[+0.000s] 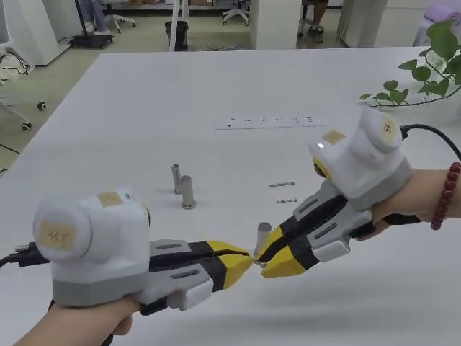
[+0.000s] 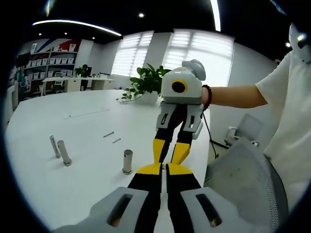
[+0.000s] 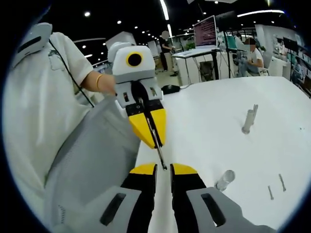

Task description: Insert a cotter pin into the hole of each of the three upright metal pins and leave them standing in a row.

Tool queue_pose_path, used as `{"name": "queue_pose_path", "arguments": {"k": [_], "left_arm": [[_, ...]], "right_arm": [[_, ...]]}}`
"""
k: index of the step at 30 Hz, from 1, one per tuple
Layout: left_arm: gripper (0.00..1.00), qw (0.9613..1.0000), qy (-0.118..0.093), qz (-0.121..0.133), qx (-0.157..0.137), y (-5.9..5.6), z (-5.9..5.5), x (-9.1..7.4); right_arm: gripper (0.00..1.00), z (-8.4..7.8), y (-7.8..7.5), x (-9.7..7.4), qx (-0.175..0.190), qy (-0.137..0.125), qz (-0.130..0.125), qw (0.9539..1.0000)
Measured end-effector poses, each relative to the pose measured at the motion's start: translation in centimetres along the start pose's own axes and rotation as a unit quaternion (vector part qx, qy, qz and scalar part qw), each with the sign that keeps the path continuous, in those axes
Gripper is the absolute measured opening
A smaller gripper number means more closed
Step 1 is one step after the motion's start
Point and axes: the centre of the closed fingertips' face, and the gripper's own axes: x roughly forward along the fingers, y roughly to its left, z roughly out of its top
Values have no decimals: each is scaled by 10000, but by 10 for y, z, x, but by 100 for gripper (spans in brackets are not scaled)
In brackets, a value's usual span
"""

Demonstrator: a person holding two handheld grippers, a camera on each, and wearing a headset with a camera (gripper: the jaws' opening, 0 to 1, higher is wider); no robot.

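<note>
Beside the nearest metal pin (image 1: pixel 263 232), holding a cotter pin (image 3: pixel 161 158) clamped in the left gripper (image 1: pixel 246 259), offered to the right gripper (image 1: pixel 264 264), jaws slightly parted, apparently to regrip before insertion.

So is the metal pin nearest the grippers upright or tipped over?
Upright: the nearest metal pin stands on end on the table.

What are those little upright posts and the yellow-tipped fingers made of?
The upright posts look like bare steel: grey, dull sheen. The fingers look like moulded plastic, matte yellow tips over black, though looks alone cannot confirm it.
</note>
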Motion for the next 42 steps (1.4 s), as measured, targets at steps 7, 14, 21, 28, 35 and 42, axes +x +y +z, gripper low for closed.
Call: {"name": "queue_pose_path", "arguments": {"k": [7, 14, 21, 28, 35, 42], "left_arm": [[0, 9998, 45, -163, 106, -7, -3, -1], [0, 9995, -3, -285, 151, -12, -2, -2], [0, 9993, 1, -342, 179, -14, -2, -3], [0, 9992, 25, -339, 233, -16, -4, -3], [3, 9994, 35, -222, 275, -13, -5, -3], [13, 9997, 71, 4, 229, -6, -10, -2]], "right_arm": [[10, -2, 7, 2, 32, -51, 213, 9998], [8, -1, 12, 3, 75, -83, 362, 9993], [6, -1, 14, 3, -44, -75, 421, 9991], [3, -2, 16, 4, -331, 138, 369, 9987], [2, -4, 16, 4, -501, 378, 303, 9976], [2, -11, 10, -1, -559, 661, 132, 9962]]}}
